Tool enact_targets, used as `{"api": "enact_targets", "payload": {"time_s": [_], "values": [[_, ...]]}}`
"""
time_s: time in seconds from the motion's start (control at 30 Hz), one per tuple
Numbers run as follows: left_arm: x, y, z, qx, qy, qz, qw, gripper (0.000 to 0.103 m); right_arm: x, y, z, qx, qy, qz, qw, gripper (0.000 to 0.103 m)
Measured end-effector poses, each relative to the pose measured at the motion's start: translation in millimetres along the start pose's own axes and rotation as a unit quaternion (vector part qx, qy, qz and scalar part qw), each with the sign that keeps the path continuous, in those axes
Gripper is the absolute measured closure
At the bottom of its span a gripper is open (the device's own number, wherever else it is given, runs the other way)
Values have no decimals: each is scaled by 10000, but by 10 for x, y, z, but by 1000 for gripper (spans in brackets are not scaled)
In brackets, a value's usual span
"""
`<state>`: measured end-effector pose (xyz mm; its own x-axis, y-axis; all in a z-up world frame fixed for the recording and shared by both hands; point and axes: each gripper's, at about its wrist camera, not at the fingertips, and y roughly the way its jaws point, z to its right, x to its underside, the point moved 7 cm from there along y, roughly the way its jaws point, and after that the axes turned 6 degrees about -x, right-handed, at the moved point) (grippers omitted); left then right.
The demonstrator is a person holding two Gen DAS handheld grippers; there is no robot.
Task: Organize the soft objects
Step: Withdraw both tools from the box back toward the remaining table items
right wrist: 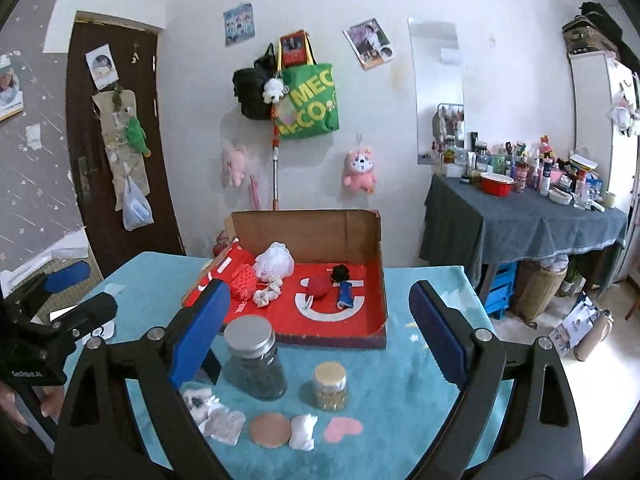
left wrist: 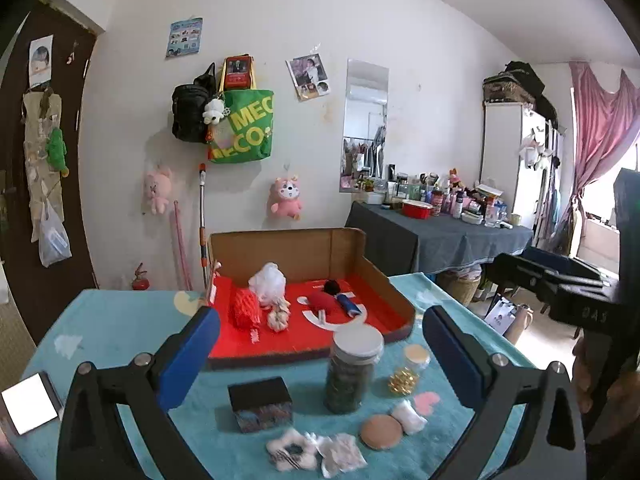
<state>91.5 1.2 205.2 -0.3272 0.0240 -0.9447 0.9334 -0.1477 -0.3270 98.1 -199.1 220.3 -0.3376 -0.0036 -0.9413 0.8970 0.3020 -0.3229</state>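
Left wrist: flat cardboard box (left wrist: 280,248), frilly white mesh pouf (left wrist: 267,282), round tan puff (left wrist: 381,431)

Black box (right wrist: 211,364) mostly hidden behind the right claw's blue pad, bottles on the far grey-clothed table (left wrist: 448,200) too small to name, white phone (left wrist: 30,402) cut by the left edge, right claw (left wrist: 520,276) partly cropped at the frame's side
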Motion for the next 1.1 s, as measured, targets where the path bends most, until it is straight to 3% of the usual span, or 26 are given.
{"api": "enact_targets", "payload": {"time_s": [0.13, 0.37, 0.73, 1.1], "values": [[189, -37, 28, -68, -2, 4, 10000, 0, 260, -133, -106, 206, -176, 131, 9995, 11], [643, 46, 11, -119, -207, -204, 9995, 0, 793, -73, -156, 473, -226, -46, 9986, 11], [1312, 350, -14, -245, -162, -895, 9956, 0, 1475, 307, -122, 417, -22, -783, 9961, 11], [1653, 580, -117, -385, -200, -1414, 9890, 0, 1896, 575, -38, 380, 243, -1328, 9901, 11]]}}
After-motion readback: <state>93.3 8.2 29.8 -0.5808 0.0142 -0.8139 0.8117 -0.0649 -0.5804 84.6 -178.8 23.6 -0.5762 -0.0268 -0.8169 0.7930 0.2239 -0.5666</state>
